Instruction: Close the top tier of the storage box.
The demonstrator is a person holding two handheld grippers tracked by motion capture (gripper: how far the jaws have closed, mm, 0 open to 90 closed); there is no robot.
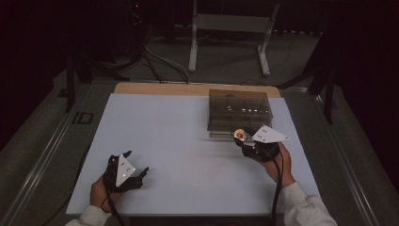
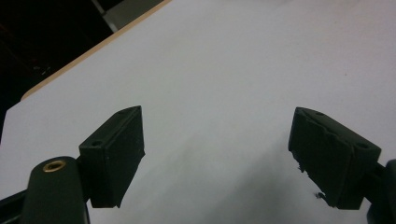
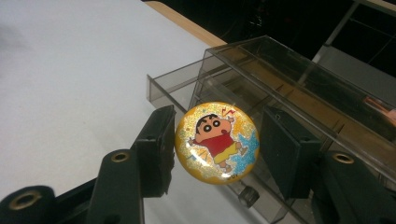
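A round yellow badge point(image 3: 217, 143) with a cartoon child on it hangs between the jaws of my right gripper point(image 3: 215, 140), which is shut on its edges. In the high view the badge point(image 1: 239, 134) sits at the tip of the right gripper point(image 1: 241, 139), just in front of a smoky clear drawer box point(image 1: 239, 110). The box point(image 3: 299, 88) has a low drawer point(image 3: 173, 83) pulled partly out toward the badge. Near the table's front left my left gripper point(image 1: 136, 162) rests open, and nothing lies between its fingers point(image 2: 116, 158) above the white surface.
The white tabletop point(image 1: 164, 136) has a wooden strip point(image 1: 160, 88) along its far edge. Beyond it stand a metal frame point(image 1: 230, 28) and cables point(image 1: 162, 61) on the dark floor. Dark rails run along both sides of the table.
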